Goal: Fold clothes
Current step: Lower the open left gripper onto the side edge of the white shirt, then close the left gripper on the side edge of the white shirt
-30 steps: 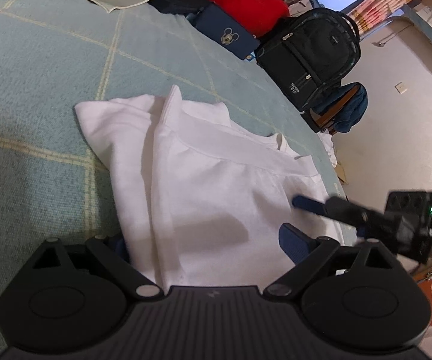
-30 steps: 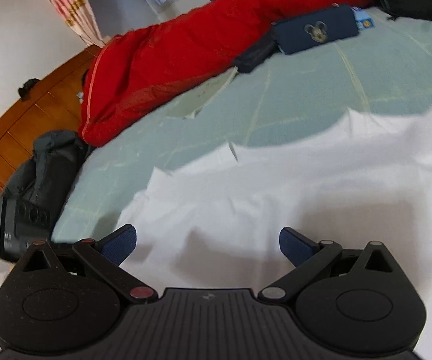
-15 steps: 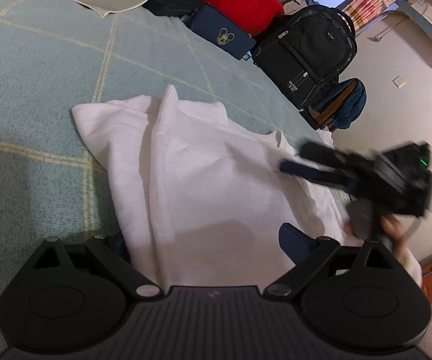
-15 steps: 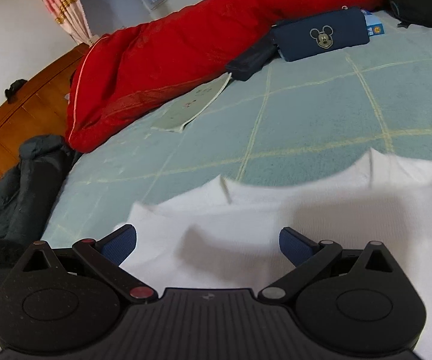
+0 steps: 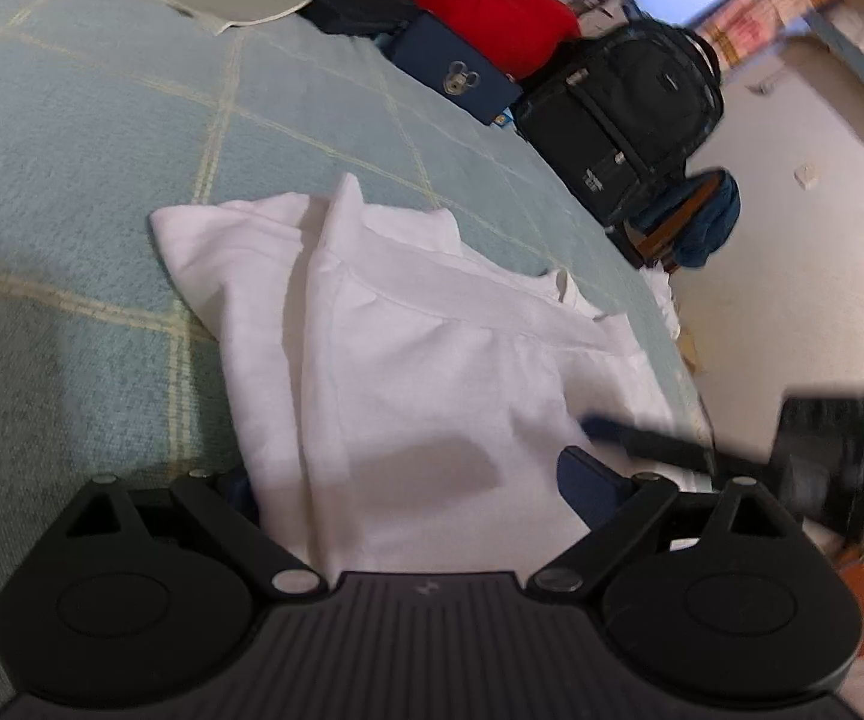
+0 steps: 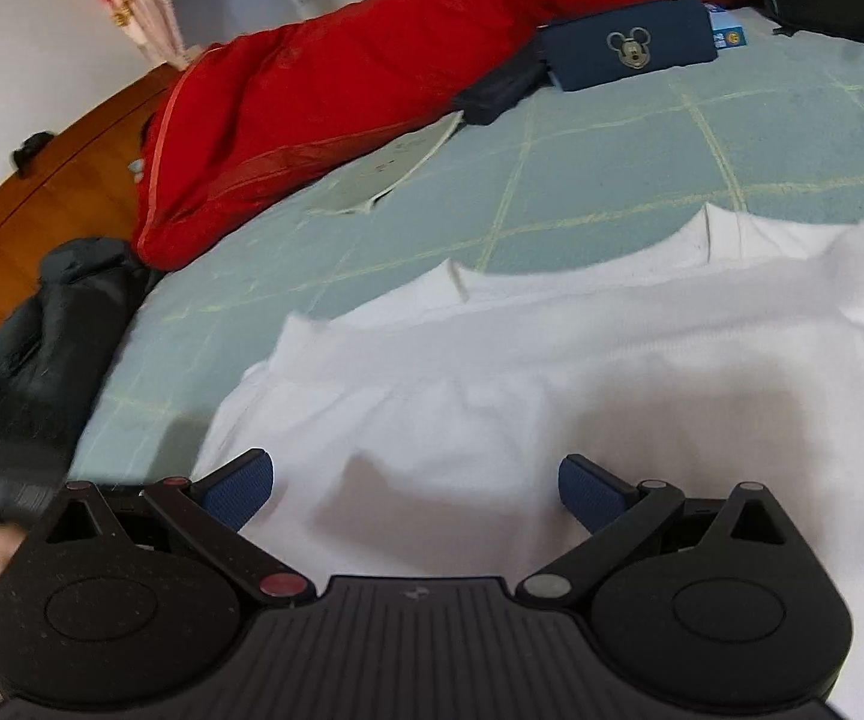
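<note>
A white garment (image 5: 432,372) lies partly folded on the pale green bedspread (image 5: 72,120), its near edge running under both grippers. The left gripper (image 5: 414,480) and the right gripper (image 6: 414,480) both stand wide apart, gripping nothing. Bare bedspread spreads left and far, up to the red quilt (image 6: 342,78) and black backpack (image 5: 618,114).

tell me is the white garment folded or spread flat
Partly folded: the white garment lies on the bed with one side doubled over, a lengthwise crease showing layers.
</note>
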`<action>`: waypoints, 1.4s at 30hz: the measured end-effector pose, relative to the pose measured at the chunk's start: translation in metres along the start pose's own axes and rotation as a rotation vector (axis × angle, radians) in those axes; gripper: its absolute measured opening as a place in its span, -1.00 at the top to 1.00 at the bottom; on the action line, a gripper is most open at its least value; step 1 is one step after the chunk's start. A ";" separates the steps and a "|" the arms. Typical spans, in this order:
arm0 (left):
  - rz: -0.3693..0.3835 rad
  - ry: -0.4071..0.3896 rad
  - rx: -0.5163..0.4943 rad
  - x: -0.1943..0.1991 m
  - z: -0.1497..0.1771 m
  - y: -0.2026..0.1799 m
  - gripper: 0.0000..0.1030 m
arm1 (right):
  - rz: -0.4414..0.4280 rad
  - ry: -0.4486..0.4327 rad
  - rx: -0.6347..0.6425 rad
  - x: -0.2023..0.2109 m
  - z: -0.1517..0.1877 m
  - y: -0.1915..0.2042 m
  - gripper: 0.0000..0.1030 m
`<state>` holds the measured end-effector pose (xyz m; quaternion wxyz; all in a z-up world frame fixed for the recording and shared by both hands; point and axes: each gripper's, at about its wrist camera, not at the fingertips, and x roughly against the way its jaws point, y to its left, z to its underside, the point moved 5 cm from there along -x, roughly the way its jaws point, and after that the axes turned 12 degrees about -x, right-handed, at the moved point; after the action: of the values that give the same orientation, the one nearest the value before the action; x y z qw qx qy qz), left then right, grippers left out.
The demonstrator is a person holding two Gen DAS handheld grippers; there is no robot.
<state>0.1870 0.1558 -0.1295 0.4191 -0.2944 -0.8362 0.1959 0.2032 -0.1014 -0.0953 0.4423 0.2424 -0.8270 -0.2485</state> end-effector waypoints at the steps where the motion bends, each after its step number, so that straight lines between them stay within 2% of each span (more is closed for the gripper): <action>1: 0.011 0.008 0.002 0.002 0.001 -0.001 -0.79 | -0.002 -0.001 0.009 0.009 0.008 -0.001 -1.00; 4: 0.045 0.017 -0.009 0.006 0.005 0.002 -0.75 | -0.009 -0.014 0.035 0.028 0.027 -0.006 -1.00; 6: 0.056 0.012 0.026 0.005 0.001 0.011 -0.60 | -0.006 -0.023 0.045 0.033 0.035 -0.007 -1.00; 8: 0.048 0.002 0.050 0.001 -0.006 0.022 -0.25 | -0.001 -0.026 0.044 0.036 0.038 -0.008 -1.00; 9: 0.041 0.000 0.065 -0.002 -0.008 0.027 -0.14 | 0.001 -0.025 0.041 0.036 0.038 -0.007 -1.00; 11: 0.019 0.007 0.066 -0.002 -0.007 0.029 0.32 | 0.005 -0.028 0.039 0.037 0.038 -0.006 -1.00; 12: 0.008 0.013 0.062 -0.001 -0.006 0.028 0.40 | 0.006 -0.032 0.041 0.038 0.038 -0.006 -1.00; 17: -0.021 0.025 0.053 0.002 0.002 0.028 0.41 | -0.008 -0.044 0.048 0.044 0.042 -0.005 -1.00; 21: -0.075 0.036 0.064 -0.003 -0.002 0.026 0.59 | -0.015 -0.044 0.072 0.046 0.046 0.000 -1.00; 25: -0.185 0.068 -0.096 -0.003 -0.007 0.000 0.67 | 0.004 -0.078 0.117 0.055 0.047 0.004 -1.00; 27: -0.214 0.075 -0.127 -0.002 -0.009 -0.007 0.70 | 0.015 -0.100 0.133 0.061 0.046 0.005 -1.00; 33: -0.232 0.061 -0.142 0.007 -0.019 -0.024 0.72 | 0.001 -0.154 0.141 0.080 0.044 -0.001 -1.00; 37: -0.231 0.053 -0.169 0.012 -0.029 -0.046 0.72 | -0.006 -0.191 0.135 0.094 0.044 -0.009 -1.00; 42: -0.266 0.073 -0.194 0.011 -0.040 -0.077 0.72 | -0.029 -0.236 0.124 0.112 0.044 -0.018 -1.00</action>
<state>0.1890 0.1087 -0.0555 0.4411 -0.2270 -0.8671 0.0461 0.1139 -0.1756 -0.0598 0.3222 0.2504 -0.8835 -0.2301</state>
